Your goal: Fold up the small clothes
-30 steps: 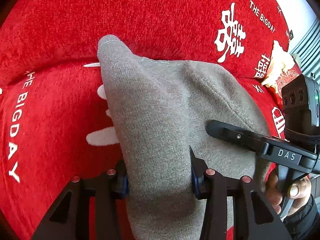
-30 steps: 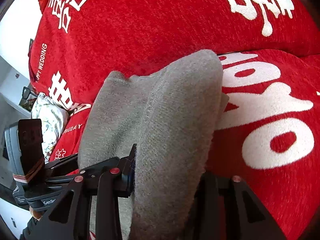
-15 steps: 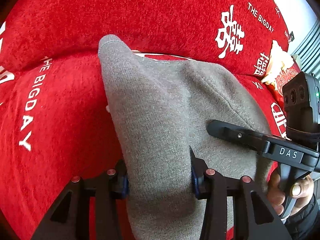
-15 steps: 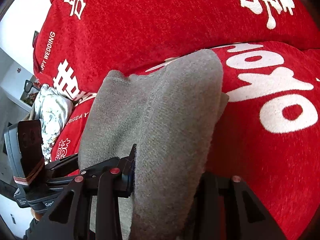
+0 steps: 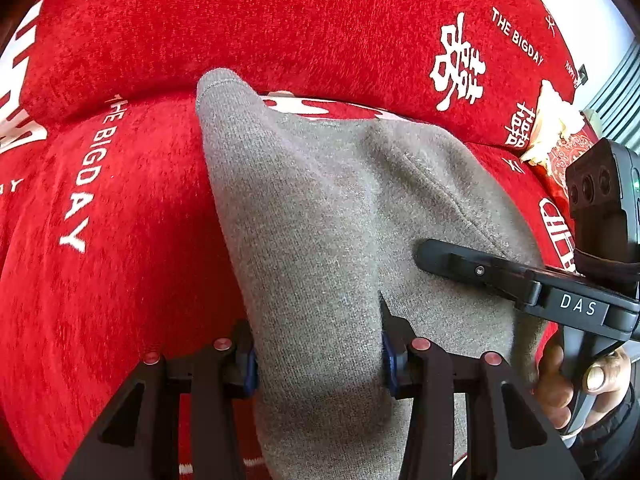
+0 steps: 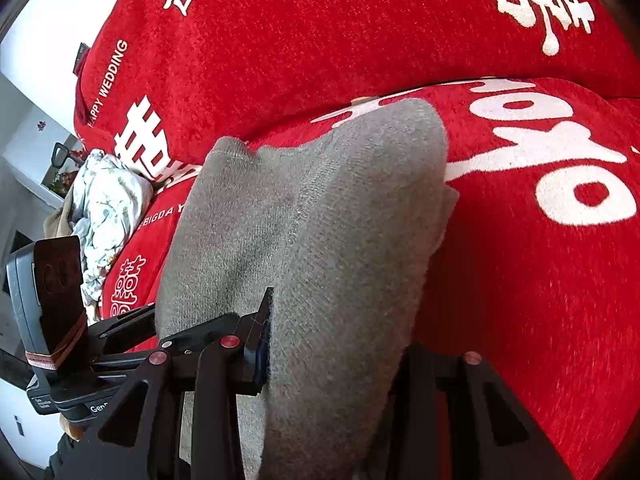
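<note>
A: Red sofa cover [image 5: 120,280] underneath, printed with white lettering. Grey knit garment [image 5: 320,220] bunched and lifted over the seat, hanging off both tools.

B: Left gripper [image 5: 316,360] clamped on one thick fold; right gripper [image 6: 332,344] clamped on another fold alongside.

A: Could slip from either pinch if pulled unevenly. Might land crooked, corners mismatched.

B: Could also snag the floral bundle [image 6: 108,200] nearby.

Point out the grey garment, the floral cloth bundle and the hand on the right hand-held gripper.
grey garment [image 5: 320,220]: left wrist view, middle of the knit.
floral cloth bundle [image 6: 108,200]: right wrist view, crumpled centre.
hand [image 5: 560,388]: left wrist view, fingers around handle.
</note>
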Available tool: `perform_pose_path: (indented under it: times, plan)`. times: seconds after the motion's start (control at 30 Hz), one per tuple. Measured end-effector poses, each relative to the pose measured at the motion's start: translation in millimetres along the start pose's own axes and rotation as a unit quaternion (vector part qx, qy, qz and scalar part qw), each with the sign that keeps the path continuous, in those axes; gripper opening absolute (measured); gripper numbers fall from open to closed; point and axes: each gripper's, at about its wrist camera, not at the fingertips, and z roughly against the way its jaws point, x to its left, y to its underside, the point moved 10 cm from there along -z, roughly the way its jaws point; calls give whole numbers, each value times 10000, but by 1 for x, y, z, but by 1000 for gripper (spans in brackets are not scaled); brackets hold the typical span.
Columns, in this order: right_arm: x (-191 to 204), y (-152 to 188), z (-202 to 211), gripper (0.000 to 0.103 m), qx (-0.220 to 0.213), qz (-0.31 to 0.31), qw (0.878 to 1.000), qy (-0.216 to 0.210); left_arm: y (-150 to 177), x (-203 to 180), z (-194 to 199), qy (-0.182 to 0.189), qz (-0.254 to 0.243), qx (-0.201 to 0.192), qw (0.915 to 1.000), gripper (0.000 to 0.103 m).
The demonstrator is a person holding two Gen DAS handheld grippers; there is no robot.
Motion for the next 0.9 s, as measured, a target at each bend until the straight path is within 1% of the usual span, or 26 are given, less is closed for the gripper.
perform_pose_path:
  times: [0.53,0.9]
  plan:
    - [23,30,7,39,0,135,9999,17,30,6,22,-25,88,-88,9999,47]
    - [32,47,11,39,-18,161,9999,16,47,8,34,-46,65,-127,9999,47]
